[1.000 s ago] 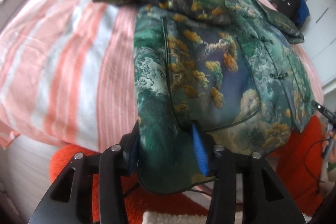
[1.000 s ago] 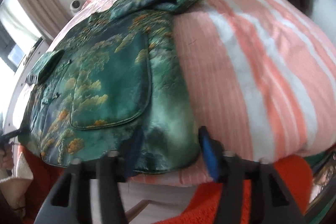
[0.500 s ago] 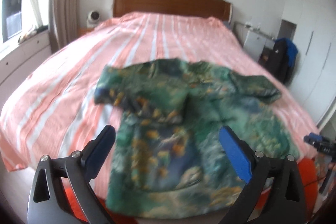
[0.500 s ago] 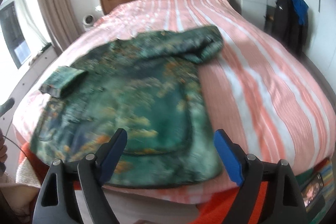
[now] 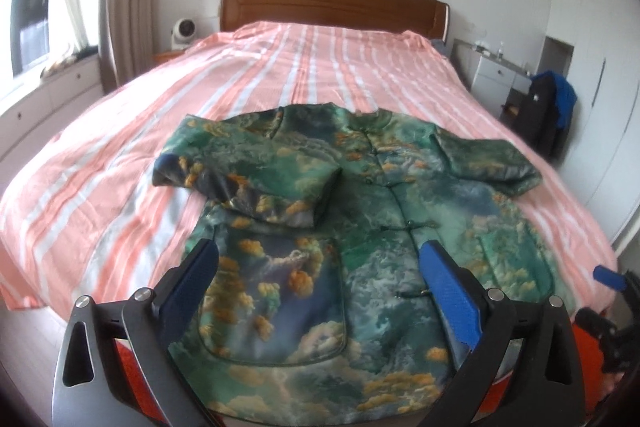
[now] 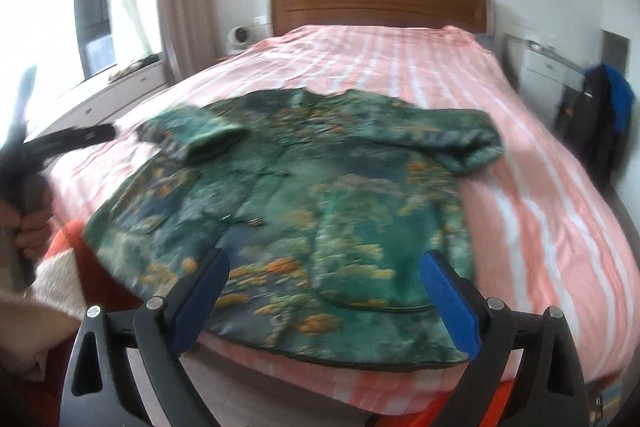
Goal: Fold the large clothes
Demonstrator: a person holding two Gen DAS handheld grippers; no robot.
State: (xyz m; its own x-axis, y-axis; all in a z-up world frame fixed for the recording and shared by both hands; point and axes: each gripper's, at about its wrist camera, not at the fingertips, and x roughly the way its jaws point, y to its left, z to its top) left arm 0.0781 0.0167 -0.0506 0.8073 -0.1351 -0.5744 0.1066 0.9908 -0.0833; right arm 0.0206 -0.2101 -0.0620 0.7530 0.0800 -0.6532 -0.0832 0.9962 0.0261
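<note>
Jacket [image 5: 360,227] spread on the bed [image 5: 120,167] at frame centre, hem at the near edge. One sleeve [image 5: 248,179] folded onto the chest, left of centre. Headboard [image 5: 332,7] behind; chair [image 5: 548,115] at right.

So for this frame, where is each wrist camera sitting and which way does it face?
Left wrist: on the left gripper at the foot of the bed, tipped down toward the headboard over the green jacket; its own open blue fingers show, jaws just opened, nothing between.
Right wrist: on the right gripper, same heading, blurred; open jaws, plus the person's hand holding the other gripper at left.
Shared: jacket, striped bed, headboard, dark clothes hanging at right.
</note>
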